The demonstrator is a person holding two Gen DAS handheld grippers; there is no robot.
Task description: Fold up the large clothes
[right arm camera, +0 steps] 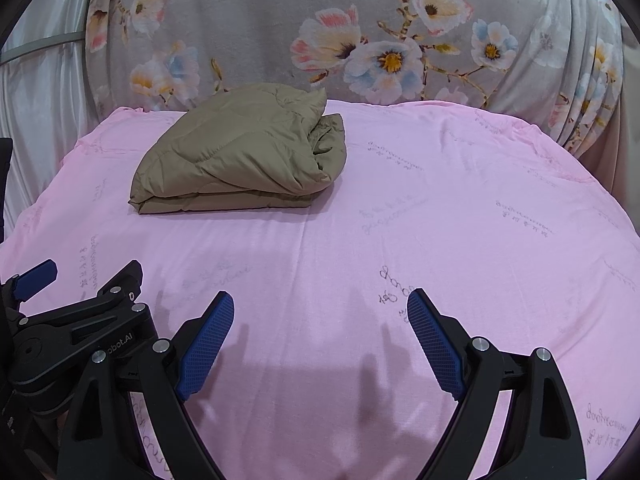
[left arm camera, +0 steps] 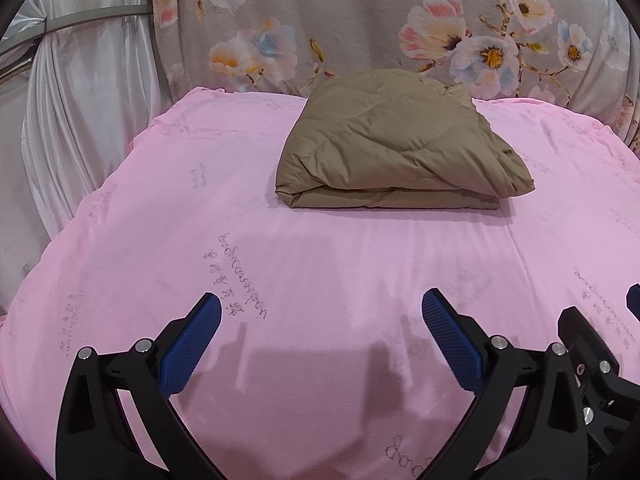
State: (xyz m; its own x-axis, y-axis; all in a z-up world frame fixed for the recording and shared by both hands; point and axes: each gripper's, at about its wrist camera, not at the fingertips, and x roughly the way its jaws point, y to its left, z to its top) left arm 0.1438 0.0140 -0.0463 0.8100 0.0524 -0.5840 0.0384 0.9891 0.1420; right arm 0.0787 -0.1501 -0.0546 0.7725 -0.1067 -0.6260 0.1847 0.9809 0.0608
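Note:
A tan quilted garment lies folded into a thick rectangular bundle on the pink sheet, towards the far side. The right wrist view shows the same folded garment at the upper left, its layered edges facing right. My left gripper hovers over the near part of the sheet, well short of the bundle, jaws wide apart with nothing between the blue pads. My right gripper is held the same way beside it, open and empty. Each gripper's body shows at the edge of the other's view.
A grey floral cloth hangs behind the far edge of the pink sheet. White drapes and a metal bar stand at the left. Pink sheet stretches bare to the right of the bundle.

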